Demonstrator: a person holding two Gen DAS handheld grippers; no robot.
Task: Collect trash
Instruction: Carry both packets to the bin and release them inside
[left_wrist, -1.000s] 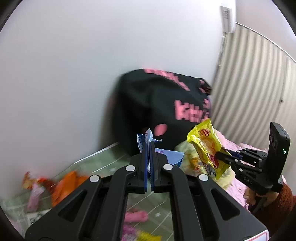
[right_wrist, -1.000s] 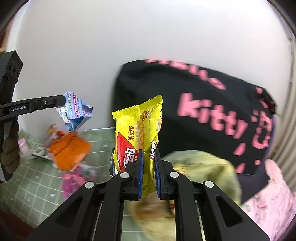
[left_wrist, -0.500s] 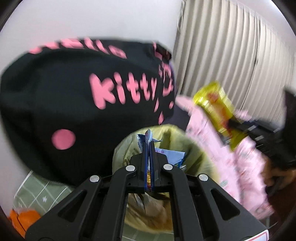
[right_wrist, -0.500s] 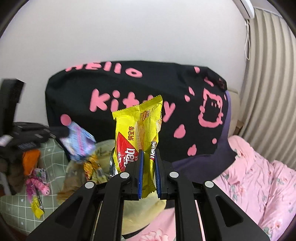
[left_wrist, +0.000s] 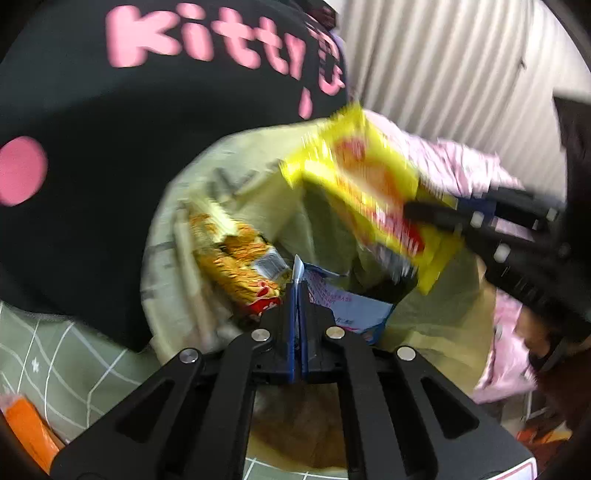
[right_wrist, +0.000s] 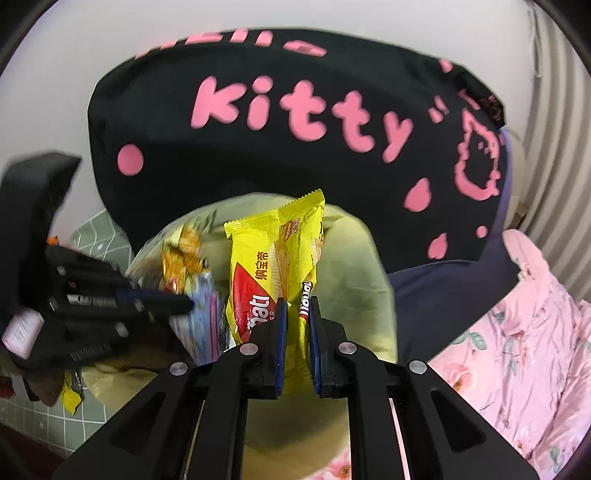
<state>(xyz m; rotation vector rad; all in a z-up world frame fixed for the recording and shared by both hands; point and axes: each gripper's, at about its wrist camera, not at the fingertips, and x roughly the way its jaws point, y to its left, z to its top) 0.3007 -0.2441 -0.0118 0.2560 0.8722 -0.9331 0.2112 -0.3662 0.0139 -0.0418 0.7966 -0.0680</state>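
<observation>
A pale yellow-green trash bag (left_wrist: 173, 236) (right_wrist: 354, 266) lies open in front of a black cushion with pink lettering. My left gripper (left_wrist: 297, 286) is shut on a light blue wrapper (left_wrist: 347, 302) and hangs over the bag's mouth. From the right wrist view that gripper (right_wrist: 184, 304) comes in from the left with the same blue wrapper (right_wrist: 199, 321). My right gripper (right_wrist: 296, 301) is shut on a yellow wafer packet (right_wrist: 277, 266), also above the bag. It enters the left wrist view from the right as a blurred gripper (left_wrist: 417, 212) with the packet (left_wrist: 369, 195). An orange snack wrapper (left_wrist: 236, 262) lies inside the bag.
The black cushion (right_wrist: 295, 110) leans on the white wall behind the bag. A pink floral blanket (right_wrist: 517, 332) lies to the right, pleated curtains (left_wrist: 443, 74) beyond. A green checked sheet (left_wrist: 55, 362) holds more wrappers, including an orange one (left_wrist: 26, 424) at the left.
Both grippers swung away from the litter on the green sheet and came down over the open bag, each still gripping its wrapper. The bag's inside now fills both views.
</observation>
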